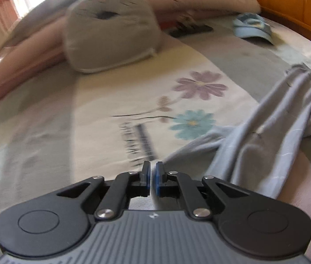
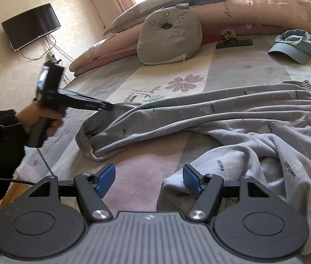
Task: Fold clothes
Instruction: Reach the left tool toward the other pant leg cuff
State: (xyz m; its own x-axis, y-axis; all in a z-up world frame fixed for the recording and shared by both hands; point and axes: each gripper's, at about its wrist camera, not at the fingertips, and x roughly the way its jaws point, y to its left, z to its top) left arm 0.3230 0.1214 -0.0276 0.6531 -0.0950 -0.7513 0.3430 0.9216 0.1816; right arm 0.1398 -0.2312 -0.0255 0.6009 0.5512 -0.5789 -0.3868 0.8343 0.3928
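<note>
I see grey trousers (image 2: pixel 221 114) spread across the bed (image 2: pixel 133 171). My left gripper (image 2: pixel 106 106) sits at one leg's hem; its fingers (image 1: pixel 146 176) are nearly closed, whether on cloth I cannot tell. My right gripper (image 2: pixel 148 179) hovers open over the other leg.

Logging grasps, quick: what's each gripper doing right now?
Left gripper: jaws nearly shut, nothing visible between them.
Right gripper: open, empty, above the grey trousers.

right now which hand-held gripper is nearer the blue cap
Right. The right hand-held gripper sits open at the near edge, the blue cap far ahead to its right. The left hand-held gripper, at the trouser leg cuff, lies further left.
</note>
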